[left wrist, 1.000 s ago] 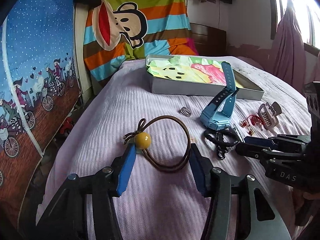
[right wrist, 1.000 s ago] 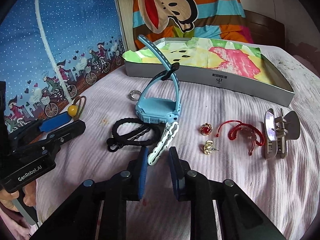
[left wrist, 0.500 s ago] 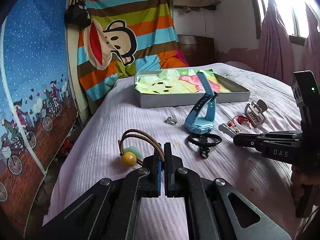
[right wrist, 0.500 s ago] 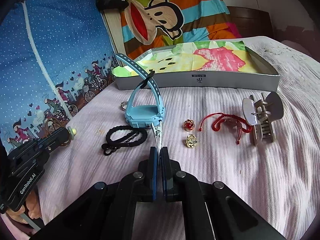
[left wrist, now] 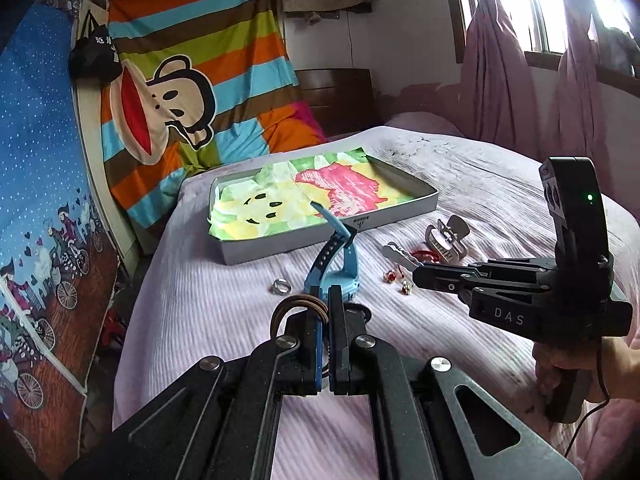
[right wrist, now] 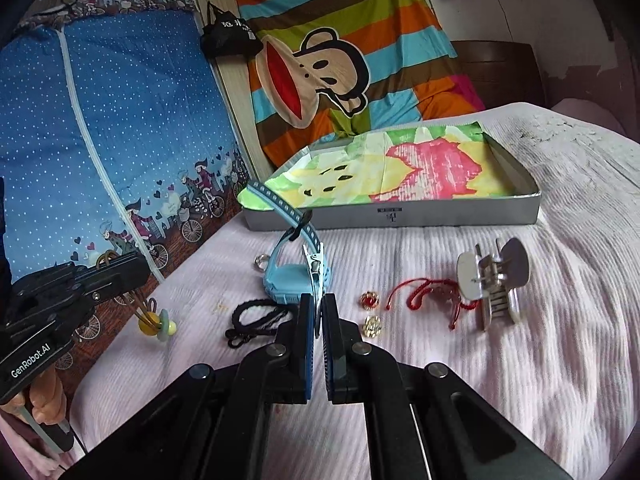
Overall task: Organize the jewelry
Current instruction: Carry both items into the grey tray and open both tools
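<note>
My left gripper (left wrist: 326,300) is shut on a brown hair tie (left wrist: 296,306) and holds it above the bed; its yellow bead (right wrist: 149,327) hangs below the fingers in the right wrist view. My right gripper (right wrist: 318,300) is shut on a silver hair clip (right wrist: 314,264), lifted off the bed; the clip also shows in the left wrist view (left wrist: 398,255). A grey tray (right wrist: 440,216) lined with colourful paper lies at the back. A blue watch (right wrist: 294,280) stands in front of it.
On the pink bedspread lie a silver ring (right wrist: 261,261), a black cord loop (right wrist: 256,316), a red-stone earring (right wrist: 368,300), a gold earring (right wrist: 372,325), a red string bracelet (right wrist: 424,296) and a silver claw clip (right wrist: 494,280). A blue curtain (right wrist: 112,140) hangs at the left.
Both grippers have risen with their loads. The hair tie has left the bed and hangs from the left gripper. The silver hair clip is up off the bedspread.
</note>
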`<state>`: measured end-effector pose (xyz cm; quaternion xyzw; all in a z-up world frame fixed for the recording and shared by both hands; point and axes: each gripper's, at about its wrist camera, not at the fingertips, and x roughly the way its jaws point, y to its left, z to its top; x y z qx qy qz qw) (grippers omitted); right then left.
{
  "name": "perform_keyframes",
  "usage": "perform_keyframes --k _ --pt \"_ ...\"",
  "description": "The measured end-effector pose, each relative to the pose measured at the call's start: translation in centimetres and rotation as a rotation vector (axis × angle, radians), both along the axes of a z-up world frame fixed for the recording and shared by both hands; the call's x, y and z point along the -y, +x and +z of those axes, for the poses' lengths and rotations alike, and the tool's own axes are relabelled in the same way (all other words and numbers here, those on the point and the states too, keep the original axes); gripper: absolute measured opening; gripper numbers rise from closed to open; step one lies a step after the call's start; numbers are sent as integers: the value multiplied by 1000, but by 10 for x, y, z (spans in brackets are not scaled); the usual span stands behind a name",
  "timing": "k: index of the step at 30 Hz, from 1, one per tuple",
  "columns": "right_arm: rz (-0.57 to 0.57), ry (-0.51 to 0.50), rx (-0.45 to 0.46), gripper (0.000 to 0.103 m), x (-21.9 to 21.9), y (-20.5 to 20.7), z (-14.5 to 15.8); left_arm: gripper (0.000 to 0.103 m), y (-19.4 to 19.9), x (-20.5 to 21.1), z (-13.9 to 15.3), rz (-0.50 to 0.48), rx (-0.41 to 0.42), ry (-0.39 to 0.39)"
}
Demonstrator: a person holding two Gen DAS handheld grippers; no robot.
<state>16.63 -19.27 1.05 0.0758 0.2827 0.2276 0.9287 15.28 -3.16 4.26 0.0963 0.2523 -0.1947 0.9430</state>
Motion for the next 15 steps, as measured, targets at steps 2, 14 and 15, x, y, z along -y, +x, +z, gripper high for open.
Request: perform_keyframes --k 2,14,15 --pt "-3 11 14 4 3 10 8 1 14 5 10 -1 -7 -10" --pt "-42 18 41 5 6 95 30 1 125 19 48 14 -53 -89" --pt "-44 23 34 5 8 101 28 1 136 19 46 18 -62 -92"
